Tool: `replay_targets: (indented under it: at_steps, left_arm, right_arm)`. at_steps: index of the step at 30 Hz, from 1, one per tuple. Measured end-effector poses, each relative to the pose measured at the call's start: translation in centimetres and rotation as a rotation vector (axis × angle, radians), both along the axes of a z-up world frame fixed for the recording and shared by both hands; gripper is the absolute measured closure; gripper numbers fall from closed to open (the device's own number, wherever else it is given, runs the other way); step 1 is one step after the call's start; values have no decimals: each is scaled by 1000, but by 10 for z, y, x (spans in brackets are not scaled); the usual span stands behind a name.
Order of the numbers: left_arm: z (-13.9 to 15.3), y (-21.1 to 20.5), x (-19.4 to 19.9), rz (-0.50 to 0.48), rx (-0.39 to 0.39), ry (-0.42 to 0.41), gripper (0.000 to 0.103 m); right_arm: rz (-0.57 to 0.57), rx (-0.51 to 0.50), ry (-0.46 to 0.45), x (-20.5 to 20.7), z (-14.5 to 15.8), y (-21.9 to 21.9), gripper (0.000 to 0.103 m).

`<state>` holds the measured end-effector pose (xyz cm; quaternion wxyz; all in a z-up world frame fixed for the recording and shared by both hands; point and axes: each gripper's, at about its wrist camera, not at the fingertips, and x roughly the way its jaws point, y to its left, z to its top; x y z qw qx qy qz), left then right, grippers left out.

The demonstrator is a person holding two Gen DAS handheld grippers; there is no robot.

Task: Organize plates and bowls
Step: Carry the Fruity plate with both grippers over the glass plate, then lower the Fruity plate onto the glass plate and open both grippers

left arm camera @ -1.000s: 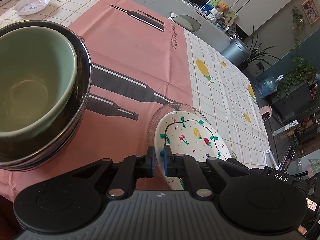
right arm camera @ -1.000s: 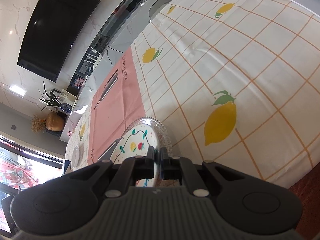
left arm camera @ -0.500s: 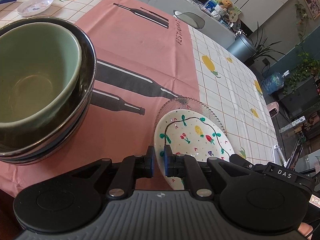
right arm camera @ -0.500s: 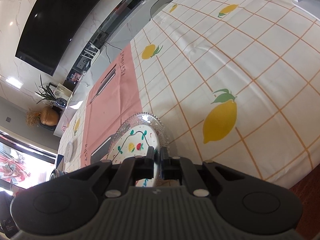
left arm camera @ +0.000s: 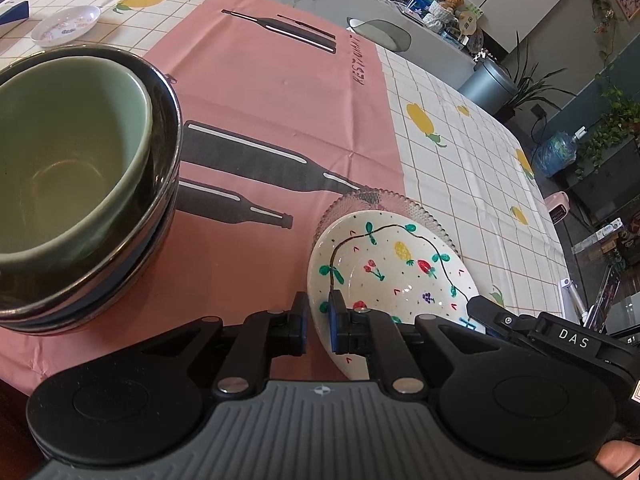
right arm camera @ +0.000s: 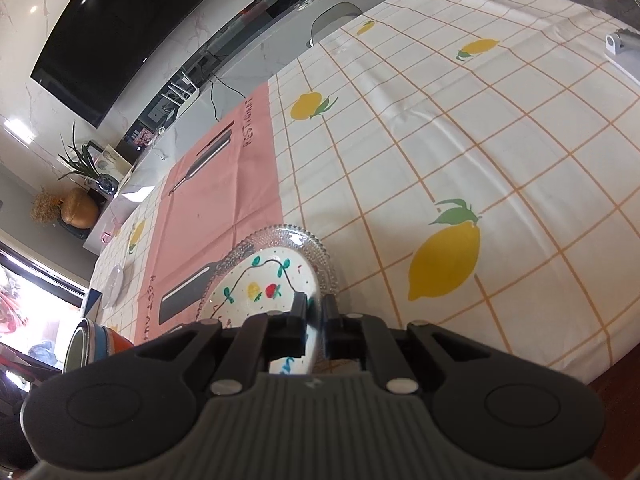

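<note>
A white plate painted with fruit [left arm camera: 394, 264] lies on a clear glass plate [left arm camera: 376, 202] on the tablecloth. My left gripper [left arm camera: 319, 314] is shut on the painted plate's left rim. My right gripper [right arm camera: 315, 310] is shut on the same plate's right rim, with the painted plate [right arm camera: 260, 286] and the glass plate [right arm camera: 288, 236] in front of it. The plates look slightly lifted and tilted. A green bowl [left arm camera: 68, 152] sits nested in a stack of dark bowls [left arm camera: 160, 184] at the left; the bowl stack [right arm camera: 90, 344] also shows in the right wrist view.
A small white dish [left arm camera: 66, 26] lies at the far left of the table; the same dish [right arm camera: 112, 284] shows in the right wrist view. The table's near edge runs just below both grippers. A grey object [right arm camera: 622, 46] stands at the far right.
Both grippers have moved together with the painted plate, keeping their hold. The bowl stack has come into the right wrist view at lower left.
</note>
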<state>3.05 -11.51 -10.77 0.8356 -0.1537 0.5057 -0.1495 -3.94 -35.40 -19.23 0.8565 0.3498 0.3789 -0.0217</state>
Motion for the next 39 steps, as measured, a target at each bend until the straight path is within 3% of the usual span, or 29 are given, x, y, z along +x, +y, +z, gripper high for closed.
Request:
replay_targets:
  at_steps: [7,11,16,24,27,31,35,39]
  left_arm:
    - [5,-12,3,-41,65,5,90]
    - [6,-18,3,-51,99,-4,91]
    - [11,-38,2,-118,224,-36,89]
    - [12,-50,-6,-171,310,-99,87]
    - [10,-47,-5,-167,290,-94,80]
    - [13,-36,-9,-150,236,-72,53]
    - [9,-18,-15,-111,94,11,54]
    - [9,-3,-21,-68,-2,39,78]
  right_arm:
    - [11,-110,8,3,5,11,95]
    - [2,-101,25,4,0,8,95]
    - [1,-124,22,4,2,11,95]
    - [23,-223,11,3,6,23,94]
    - [34,-246,0,2,8,25,92]
    - [42,-279,-2,-1,15,29,61]
    - [52,-322,67,-6,21,35,57]
    - [38,-189,116,-22,13,32,58]
